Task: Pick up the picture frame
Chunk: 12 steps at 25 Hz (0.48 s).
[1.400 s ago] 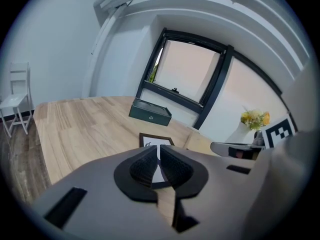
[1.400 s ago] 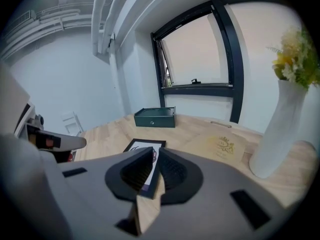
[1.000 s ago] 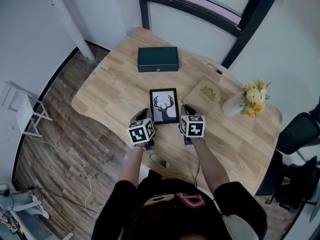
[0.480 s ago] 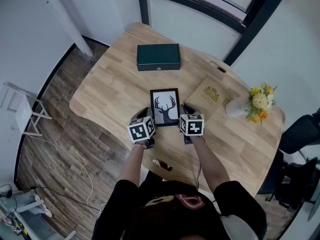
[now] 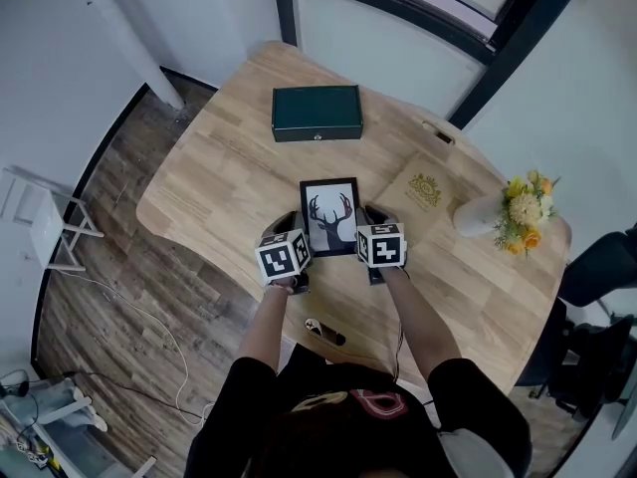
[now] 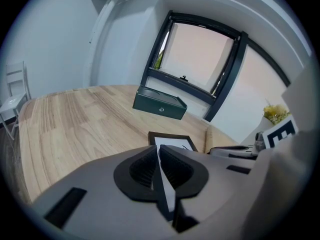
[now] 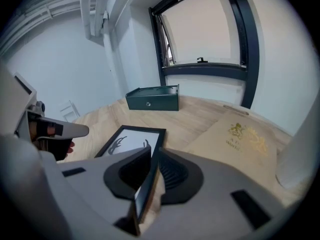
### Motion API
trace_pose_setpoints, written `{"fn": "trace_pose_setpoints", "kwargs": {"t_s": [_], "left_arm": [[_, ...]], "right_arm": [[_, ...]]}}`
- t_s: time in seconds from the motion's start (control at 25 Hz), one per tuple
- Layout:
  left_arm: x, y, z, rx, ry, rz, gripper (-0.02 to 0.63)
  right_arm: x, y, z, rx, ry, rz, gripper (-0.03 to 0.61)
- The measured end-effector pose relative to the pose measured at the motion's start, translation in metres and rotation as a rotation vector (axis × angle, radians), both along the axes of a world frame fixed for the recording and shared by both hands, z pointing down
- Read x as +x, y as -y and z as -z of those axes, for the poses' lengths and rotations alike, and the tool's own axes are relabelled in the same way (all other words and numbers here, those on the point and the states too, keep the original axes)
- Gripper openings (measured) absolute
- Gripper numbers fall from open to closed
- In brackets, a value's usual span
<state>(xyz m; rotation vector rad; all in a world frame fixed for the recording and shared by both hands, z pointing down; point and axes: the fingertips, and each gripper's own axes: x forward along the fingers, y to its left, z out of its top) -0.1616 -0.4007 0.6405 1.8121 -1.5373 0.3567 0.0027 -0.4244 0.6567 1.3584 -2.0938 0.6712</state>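
**A:** In the head view, where is the picture frame (image 5: 329,217)?

**B:** Over the wooden table (image 5: 219,177), near its front edge. The left gripper (image 5: 301,237) and the right gripper (image 5: 364,219) are on either long side. A green box (image 5: 317,114) lies well beyond it.

**A:** And the left gripper view?

**B:** The jaws are clamped on the frame's left edge, with the thin black rim pinched between the ribbed pads.

**A:** The right gripper view?

**B:** The same on the right edge, with the frame running off toward the green box.

**A:** How far along is the task?

**B:** Both grips look made. I can't tell whether the frame has left the tabletop, so I judge that lifting it clear remains.
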Motion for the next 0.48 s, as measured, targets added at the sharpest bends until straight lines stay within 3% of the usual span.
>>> {"fn": "trace_pose_setpoints", "kwargs": {"t_s": [0.36,0.48], "left_arm": [[-0.002,0.007,-0.009,-0.023,-0.001,-0.017,0.029],[0.002,0.007,-0.014,-0.039,-0.005,-0.032,0.092]], "right_arm": [[-0.008,0.011,-0.010,-0.036,0.013,0.022,0.084],[-0.013,0.011,-0.015,-0.054,0.016,0.020,0.095]]}}
